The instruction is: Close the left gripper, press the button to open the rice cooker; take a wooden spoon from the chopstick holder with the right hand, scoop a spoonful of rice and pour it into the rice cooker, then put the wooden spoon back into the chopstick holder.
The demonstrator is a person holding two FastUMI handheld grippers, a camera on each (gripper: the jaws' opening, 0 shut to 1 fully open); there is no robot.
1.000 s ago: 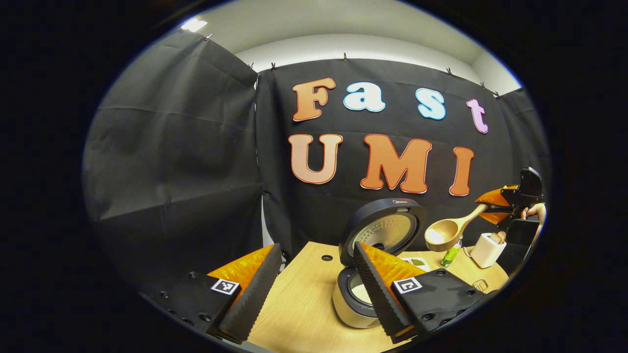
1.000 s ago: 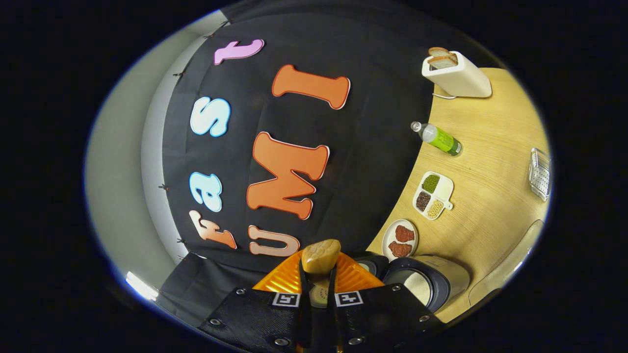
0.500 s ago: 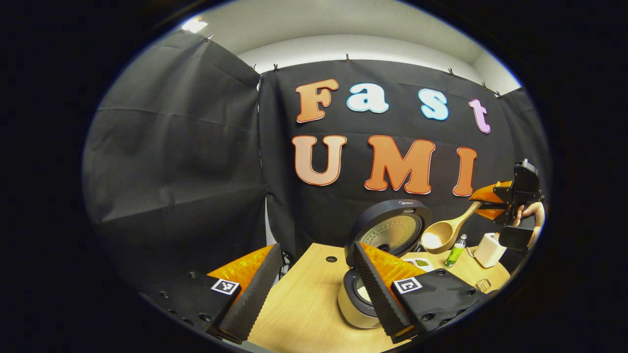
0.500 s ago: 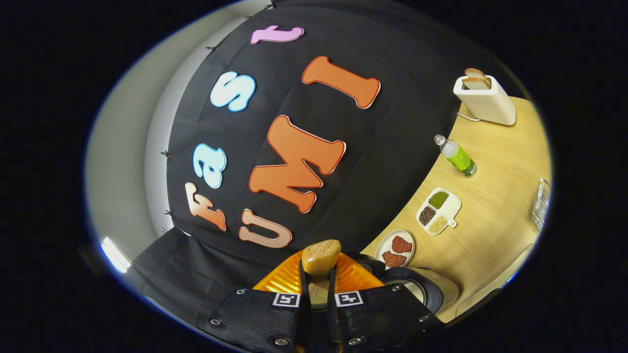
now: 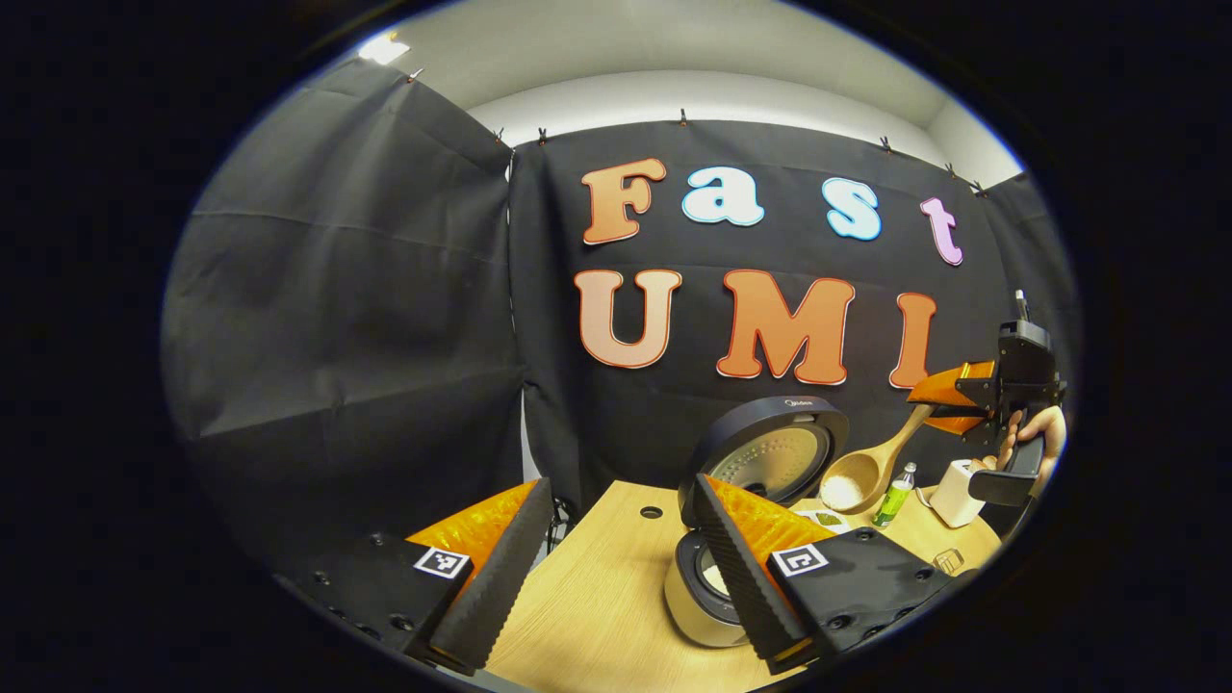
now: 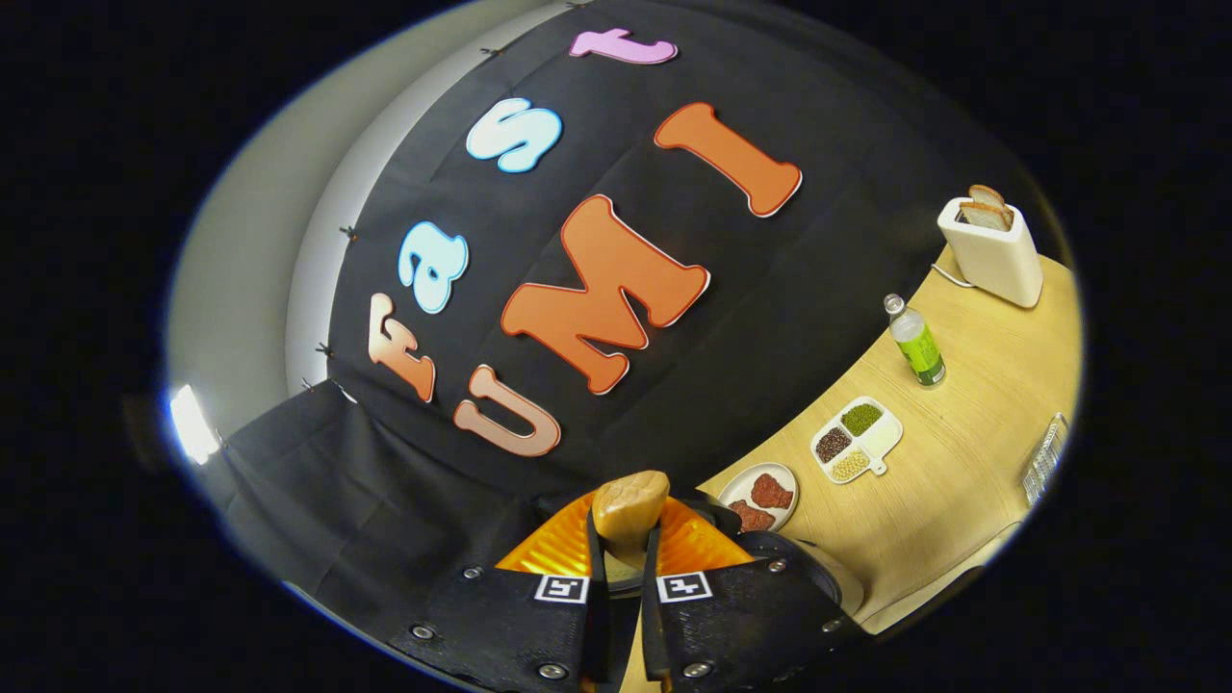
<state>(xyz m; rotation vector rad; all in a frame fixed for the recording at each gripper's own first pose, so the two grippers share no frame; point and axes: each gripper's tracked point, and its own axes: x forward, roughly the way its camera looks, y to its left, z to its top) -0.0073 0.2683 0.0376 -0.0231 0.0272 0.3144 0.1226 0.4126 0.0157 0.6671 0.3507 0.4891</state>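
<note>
Right gripper (image 6: 621, 577) is clamping the wooden spoon (image 5: 871, 464) by its handle, both fingers pressing on it, almost no gap between them. In the left gripper view the spoon is angling down and left from that gripper (image 5: 948, 409), bowl loaded with rice and hanging just right of the raised lid, above the table beside the open rice cooker (image 5: 717, 577). A hand (image 5: 1035, 438) is gripping the tool's handle.

Left gripper (image 5: 616, 563) is sitting wide open, holding nothing, hovering over the near table edge; its right finger is overlapping the cooker body in view. Some rice is showing inside the pot.

Wooden table (image 6: 972, 452) is carrying a toaster (image 6: 991, 252) with bread, a green bottle (image 6: 916, 342), a divided dish of beans (image 6: 857, 439), a plate of meat (image 6: 760, 493) next to the cooker. Black cloth is backing the booth, white wall above.
</note>
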